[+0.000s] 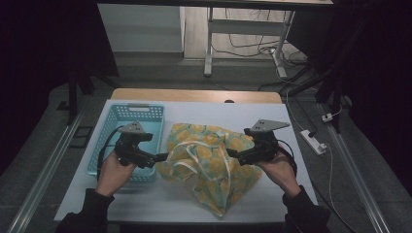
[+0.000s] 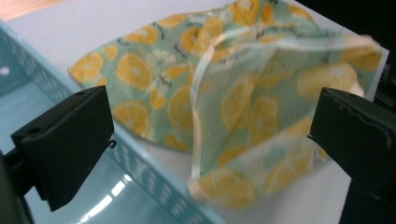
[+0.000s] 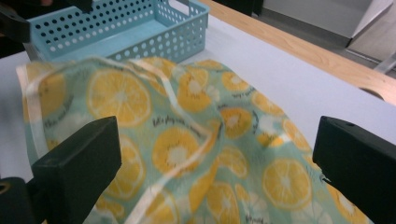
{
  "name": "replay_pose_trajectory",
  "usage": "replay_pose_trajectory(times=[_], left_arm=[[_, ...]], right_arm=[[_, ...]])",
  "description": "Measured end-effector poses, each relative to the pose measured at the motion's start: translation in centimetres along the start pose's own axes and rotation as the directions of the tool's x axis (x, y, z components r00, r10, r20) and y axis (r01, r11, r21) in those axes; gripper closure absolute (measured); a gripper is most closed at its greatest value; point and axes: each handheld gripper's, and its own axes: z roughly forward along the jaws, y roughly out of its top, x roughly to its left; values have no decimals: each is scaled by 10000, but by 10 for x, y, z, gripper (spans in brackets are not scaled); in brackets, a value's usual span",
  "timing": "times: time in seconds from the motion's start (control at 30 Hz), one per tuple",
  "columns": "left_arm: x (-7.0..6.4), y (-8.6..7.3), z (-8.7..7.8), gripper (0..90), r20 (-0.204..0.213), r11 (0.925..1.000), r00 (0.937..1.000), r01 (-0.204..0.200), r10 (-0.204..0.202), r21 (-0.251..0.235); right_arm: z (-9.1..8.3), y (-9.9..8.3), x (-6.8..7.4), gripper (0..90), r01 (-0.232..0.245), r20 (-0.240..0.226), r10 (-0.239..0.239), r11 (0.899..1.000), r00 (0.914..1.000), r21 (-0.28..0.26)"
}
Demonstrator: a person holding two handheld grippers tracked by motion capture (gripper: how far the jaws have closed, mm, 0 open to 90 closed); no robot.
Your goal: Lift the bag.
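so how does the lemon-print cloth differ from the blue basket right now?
The lemon-print cloth is soft and crumpled, patterned with yellow lemons on pale green; the blue basket is rigid, plain and perforated. The cloth lies mid-table between the left gripper and right gripper; the basket stands at the table's left, beneath the left gripper. Both rest on the white table.

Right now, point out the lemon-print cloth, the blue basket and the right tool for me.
lemon-print cloth (image 1: 209, 160), high view, middle of the crumpled fabric.
blue basket (image 1: 138, 112), high view, far perforated wall.
right tool (image 1: 232, 154), high view, at its jaw tips by the cloth's edge.
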Motion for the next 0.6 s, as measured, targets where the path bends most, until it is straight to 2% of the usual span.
replay_pose_trajectory(times=[0.33,0.6], left_arm=[[-9,-38,-16,0,-324,9989,9985,424,-431,-195],[-17,-72,-30,0,-622,9961,9944,833,-850,-298]], right_arm=[[-14,-30,5,7,-200,191,198,9997,9996,123],[-30,-54,9,6,-448,610,447,9990,9971,-4]])
